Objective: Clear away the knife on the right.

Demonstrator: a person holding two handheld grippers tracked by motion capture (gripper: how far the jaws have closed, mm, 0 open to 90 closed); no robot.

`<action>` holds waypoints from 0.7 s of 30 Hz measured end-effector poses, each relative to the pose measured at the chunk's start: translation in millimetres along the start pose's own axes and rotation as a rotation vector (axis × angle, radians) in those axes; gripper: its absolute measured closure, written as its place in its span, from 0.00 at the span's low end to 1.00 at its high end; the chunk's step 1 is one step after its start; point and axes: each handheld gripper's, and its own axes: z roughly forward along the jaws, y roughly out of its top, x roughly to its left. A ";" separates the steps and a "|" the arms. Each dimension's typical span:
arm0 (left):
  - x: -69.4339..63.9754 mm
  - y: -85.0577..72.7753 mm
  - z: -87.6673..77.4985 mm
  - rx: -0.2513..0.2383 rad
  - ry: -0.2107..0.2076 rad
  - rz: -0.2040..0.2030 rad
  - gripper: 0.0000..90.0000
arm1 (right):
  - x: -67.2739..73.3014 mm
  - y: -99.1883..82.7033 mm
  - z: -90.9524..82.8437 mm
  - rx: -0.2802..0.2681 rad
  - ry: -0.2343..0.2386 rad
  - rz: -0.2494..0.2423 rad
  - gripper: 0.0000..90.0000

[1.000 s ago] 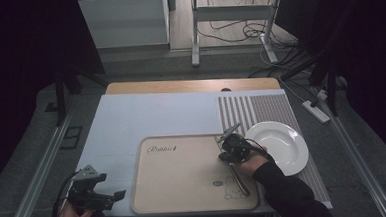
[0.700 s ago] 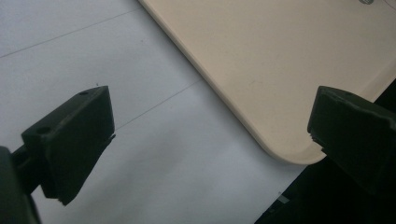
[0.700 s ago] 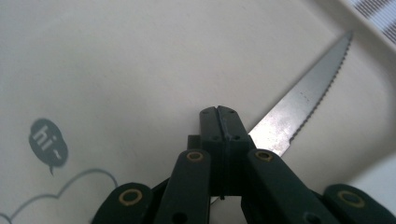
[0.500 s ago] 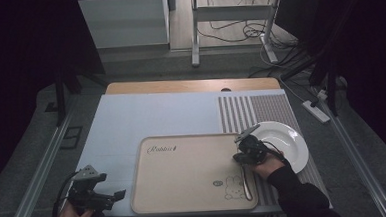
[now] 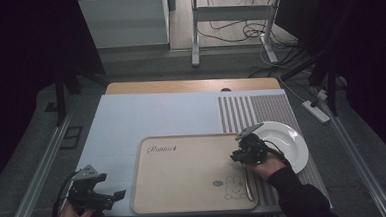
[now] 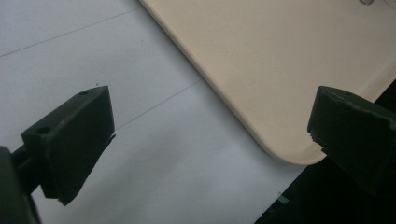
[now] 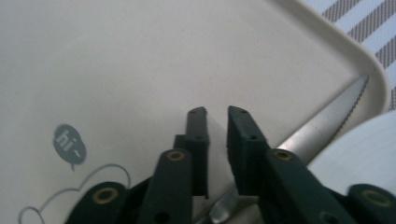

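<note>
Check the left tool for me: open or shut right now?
Open. In the left gripper view the left tool has its jaws spread wide apart with nothing between them, hovering over the pale blue mat beside the beige tray corner.

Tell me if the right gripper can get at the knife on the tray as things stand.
Probably yes. The right gripper hangs right above the knife, which lies bare along the tray's right edge beside the white plate, with nothing covering it.

Beige tray [image 5: 184,174], white plate [image 5: 288,141], brown-striped mat [image 5: 251,110], pale blue tablecloth [image 5: 151,115].

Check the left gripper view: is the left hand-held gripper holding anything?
No, the left hand-held gripper is wide open over the tray corner.
</note>
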 end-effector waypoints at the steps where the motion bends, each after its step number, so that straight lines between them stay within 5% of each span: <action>1: 0.0 0.0 0.0 0.000 0.000 0.000 0.02 | 1.0 0.7 -0.4 -0.006 -0.001 -0.003 0.79; 21: 0.1 0.0 -0.1 0.000 -0.001 -0.001 0.02 | 8.2 -1.2 -17.8 -0.097 -0.015 0.035 0.32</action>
